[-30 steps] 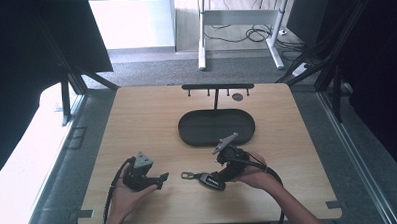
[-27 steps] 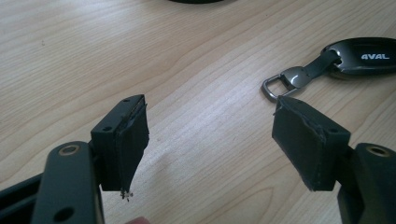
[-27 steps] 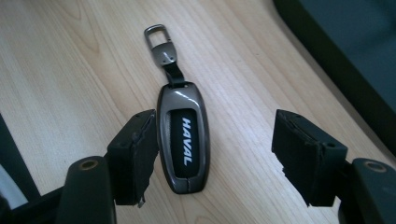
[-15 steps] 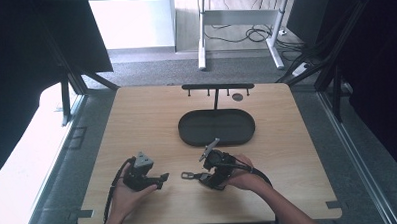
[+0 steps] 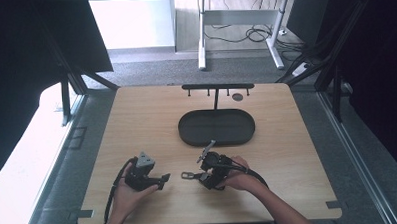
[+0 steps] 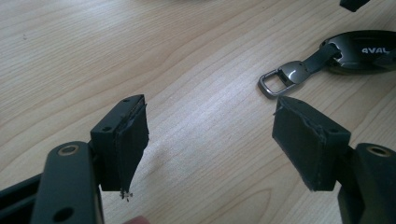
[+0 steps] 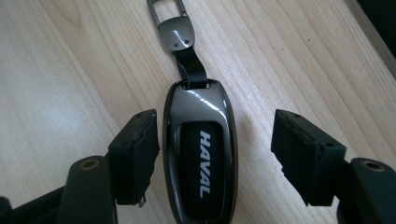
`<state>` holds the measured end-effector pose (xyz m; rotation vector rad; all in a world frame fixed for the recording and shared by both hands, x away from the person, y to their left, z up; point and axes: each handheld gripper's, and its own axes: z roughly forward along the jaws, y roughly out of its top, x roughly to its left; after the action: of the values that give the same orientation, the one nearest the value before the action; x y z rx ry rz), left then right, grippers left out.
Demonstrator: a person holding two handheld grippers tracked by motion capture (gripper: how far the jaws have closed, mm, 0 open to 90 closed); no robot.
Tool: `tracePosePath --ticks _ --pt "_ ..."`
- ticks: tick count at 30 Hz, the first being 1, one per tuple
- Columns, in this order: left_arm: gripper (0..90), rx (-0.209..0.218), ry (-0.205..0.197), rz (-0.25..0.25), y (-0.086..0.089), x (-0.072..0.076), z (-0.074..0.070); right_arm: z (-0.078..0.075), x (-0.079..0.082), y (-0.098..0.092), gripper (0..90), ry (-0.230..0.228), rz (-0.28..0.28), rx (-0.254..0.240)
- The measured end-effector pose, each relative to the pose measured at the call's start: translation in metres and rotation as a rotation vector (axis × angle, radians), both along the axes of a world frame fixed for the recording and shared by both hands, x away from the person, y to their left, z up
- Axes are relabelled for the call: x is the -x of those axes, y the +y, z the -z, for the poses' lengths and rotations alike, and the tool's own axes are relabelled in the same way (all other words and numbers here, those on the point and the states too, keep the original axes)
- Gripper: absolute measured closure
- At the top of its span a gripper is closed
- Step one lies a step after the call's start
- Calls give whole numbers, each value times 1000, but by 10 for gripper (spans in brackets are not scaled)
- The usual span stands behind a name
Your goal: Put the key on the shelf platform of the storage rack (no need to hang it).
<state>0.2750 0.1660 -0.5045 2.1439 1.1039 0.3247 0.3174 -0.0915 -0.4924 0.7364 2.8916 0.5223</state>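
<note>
A glossy dark key fob (image 7: pixel 201 154) marked HAVAL lies flat on the wooden table (image 5: pixel 137 124), its strap and metal ring (image 7: pixel 168 9) pointing away from my right gripper. My right gripper (image 7: pixel 215 149) straddles the fob low over the table. Its jaws have just been closing with the fob between them; the left pad is almost at the fob's edge, and a gap remains at the right pad. In the high view the right gripper (image 5: pixel 202 175) sits at front centre, the ring (image 5: pixel 187 175) poking out leftward. My left gripper (image 5: pixel 161 179) rests open just left of it, facing the fob (image 6: pixel 364 46).
An empty black oval tray (image 5: pixel 217 127) sits at the table's middle. Behind it stands a low black rack with hooks (image 5: pixel 217 86), and a small dark disc (image 5: pixel 237 96) lies beside it. Both forearms come in over the front edge.
My right gripper has moved left and down onto the key fob, which stayed where it lay. The left gripper has not moved.
</note>
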Motion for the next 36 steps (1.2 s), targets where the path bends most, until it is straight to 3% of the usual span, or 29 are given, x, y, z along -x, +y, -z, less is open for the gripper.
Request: tracePosePath --ticks 18,28,30,36 --pt "272 -18 8 0 1 -2 4 10 -3 7 350 -2 -2 16" --pt "272 -7 10 5 1 -2 4 14 -5 9 390 17 -6 25" --pt "272 16 18 18 2 -2 3 15 -5 9 405 26 -5 28" --pt "272 24 18 19 2 -2 3 15 -7 8 483 37 -8 20"
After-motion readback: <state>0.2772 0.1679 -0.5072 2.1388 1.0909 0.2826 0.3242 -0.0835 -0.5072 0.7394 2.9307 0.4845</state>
